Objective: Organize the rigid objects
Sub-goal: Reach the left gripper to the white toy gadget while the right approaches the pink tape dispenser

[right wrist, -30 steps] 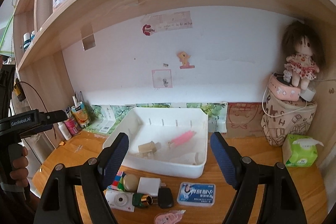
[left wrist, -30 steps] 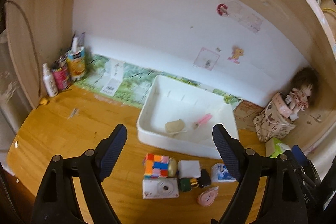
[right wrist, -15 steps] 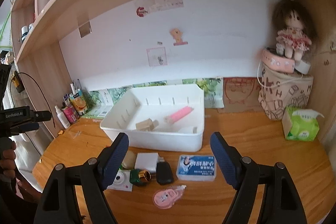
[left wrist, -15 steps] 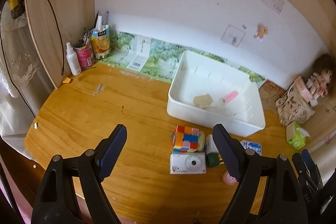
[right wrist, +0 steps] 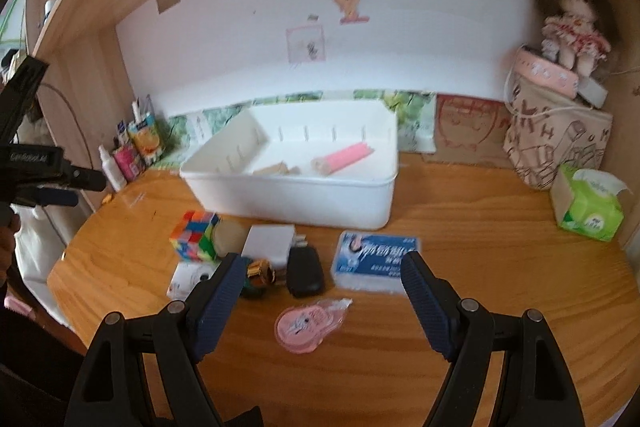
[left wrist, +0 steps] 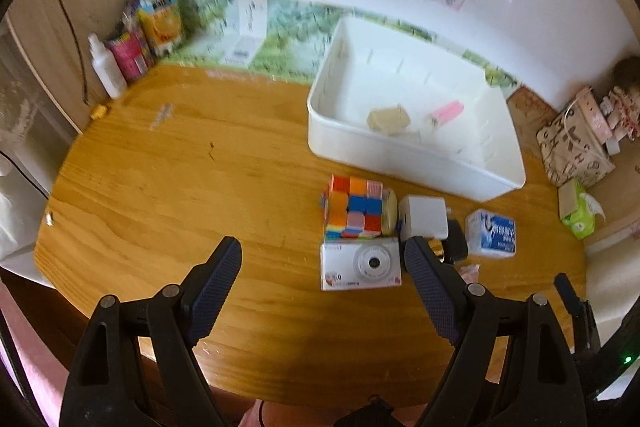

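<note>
A white bin (left wrist: 416, 151) (right wrist: 288, 195) on the wooden desk holds a tan block (left wrist: 388, 119) and a pink stick (right wrist: 344, 157). In front of it lie a colour cube (left wrist: 352, 213) (right wrist: 196, 235), a white toy camera (left wrist: 360, 267), a white charger (right wrist: 268, 243), a black key fob (right wrist: 305, 273), a blue-and-white packet (right wrist: 376, 261) and a pink correction tape (right wrist: 308, 321). My left gripper (left wrist: 322, 259) hangs open over the desk, just left of the camera. My right gripper (right wrist: 322, 273) is open above the fob and tape. Neither holds anything.
Bottles and cartons (left wrist: 136, 39) stand at the back left corner. A patterned bag (right wrist: 556, 143) with a doll (right wrist: 572, 23) on it and a green tissue pack (right wrist: 588, 207) sit at the right. A shelf runs overhead. The left part of the desk (left wrist: 160, 187) is bare wood.
Both grippers have sunk toward the desk and tipped downward; the items in front of the bin now appear larger and nearer. Both stay open.
</note>
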{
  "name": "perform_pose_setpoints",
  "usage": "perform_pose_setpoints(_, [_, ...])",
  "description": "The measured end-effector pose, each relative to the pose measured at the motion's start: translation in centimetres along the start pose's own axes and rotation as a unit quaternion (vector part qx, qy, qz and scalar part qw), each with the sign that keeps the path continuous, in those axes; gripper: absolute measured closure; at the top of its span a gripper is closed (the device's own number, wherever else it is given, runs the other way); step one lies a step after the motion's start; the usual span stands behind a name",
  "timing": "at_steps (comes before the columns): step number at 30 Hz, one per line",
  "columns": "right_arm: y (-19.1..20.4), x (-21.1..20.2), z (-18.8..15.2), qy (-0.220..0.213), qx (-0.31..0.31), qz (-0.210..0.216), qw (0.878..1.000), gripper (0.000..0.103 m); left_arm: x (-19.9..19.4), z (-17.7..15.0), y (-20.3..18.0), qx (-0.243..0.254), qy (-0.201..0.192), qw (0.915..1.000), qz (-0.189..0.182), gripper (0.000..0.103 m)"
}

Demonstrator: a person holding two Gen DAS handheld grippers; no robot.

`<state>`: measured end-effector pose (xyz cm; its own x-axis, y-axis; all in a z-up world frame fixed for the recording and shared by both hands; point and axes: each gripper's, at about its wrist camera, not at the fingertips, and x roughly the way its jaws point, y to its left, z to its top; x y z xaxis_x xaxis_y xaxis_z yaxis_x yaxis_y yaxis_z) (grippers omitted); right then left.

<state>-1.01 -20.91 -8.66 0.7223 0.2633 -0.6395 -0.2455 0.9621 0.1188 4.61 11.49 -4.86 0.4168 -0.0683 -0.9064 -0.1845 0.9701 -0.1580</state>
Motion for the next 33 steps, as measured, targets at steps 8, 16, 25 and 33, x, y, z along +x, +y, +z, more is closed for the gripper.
perform_pose_setpoints(8, [1.3, 2.9, -1.5, 0.062, -0.032, 0.012, 0.997, 0.022, 5.0, -0.1, -0.7, 0.001, 0.105, 0.9944, -0.011, 0.017])
perform_pose_setpoints(16, [1.5, 5.4, -2.7, 0.118, -0.034, 0.021, 0.992, 0.022, 9.1, -0.2, -2.1, 0.018, 0.176, 0.9839, -0.023, 0.017])
perform_pose_setpoints(25, [2.2, 8.2, -3.6, 0.174, -0.052, 0.029, 0.983, 0.022, 13.5, 0.1, -2.9, 0.008, 0.244, 0.9689, -0.039, 0.008])
perform_pose_setpoints(33, [2.2, 9.6, -3.6, 0.199, -0.065, 0.023, 0.978, 0.022, 15.9, 0.0, -3.2, -0.001, 0.283, 0.9586, -0.034, 0.004])
